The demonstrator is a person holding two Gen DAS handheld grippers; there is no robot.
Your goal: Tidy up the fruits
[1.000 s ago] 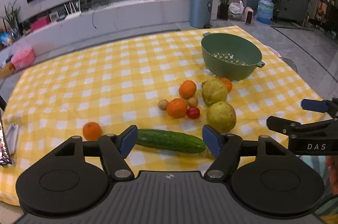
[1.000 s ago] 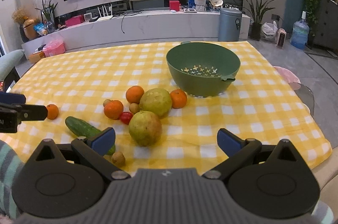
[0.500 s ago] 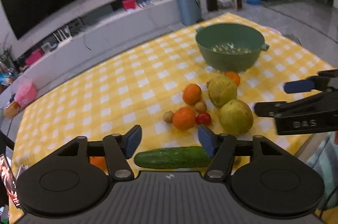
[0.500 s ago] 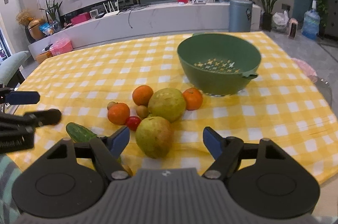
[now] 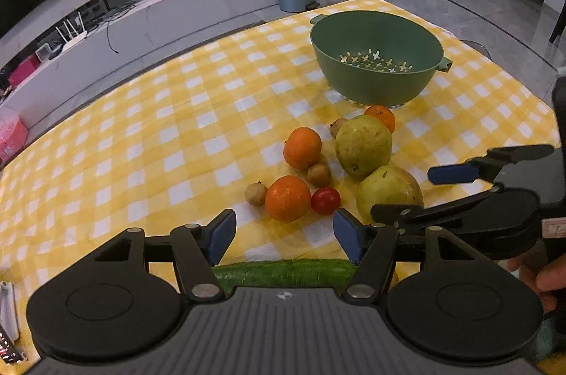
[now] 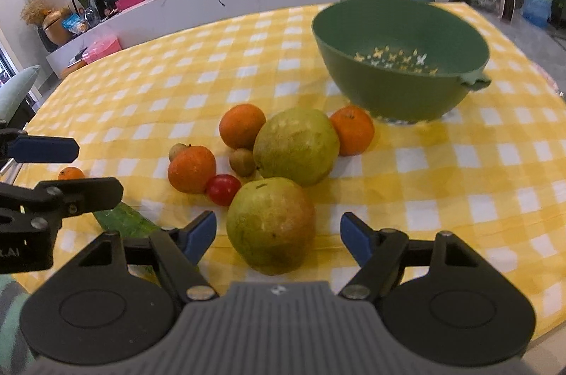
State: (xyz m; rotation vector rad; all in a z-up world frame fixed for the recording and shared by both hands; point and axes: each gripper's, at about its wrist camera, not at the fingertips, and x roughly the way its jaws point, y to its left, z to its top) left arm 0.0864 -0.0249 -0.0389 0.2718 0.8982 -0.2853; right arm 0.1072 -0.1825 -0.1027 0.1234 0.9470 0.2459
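Fruit lies on a yellow checked cloth (image 5: 169,134). My left gripper (image 5: 283,233) is open just past a cucumber (image 5: 283,272), with an orange (image 5: 288,198) and a red tomato (image 5: 325,200) right ahead of its tips. My right gripper (image 6: 277,235) is open around the nearer guava (image 6: 270,219); its blue pads stand clear of the guava on both sides. A second guava (image 6: 297,145) lies behind, with oranges (image 6: 242,125) and small brown fruits around it. The green colander (image 6: 399,85) stands empty at the back right.
A lone small orange (image 6: 70,173) lies at the left, behind the left gripper's fingers (image 6: 42,148). The right gripper's fingers (image 5: 456,173) reach in from the right beside the guavas. A hand (image 5: 544,272) shows at the right edge. The table's front edge is close below.
Both grippers have come forward and down towards the fruit. The right jaws narrowed from wide open and now flank the nearer guava. The cucumber has slid under the left gripper's tips.
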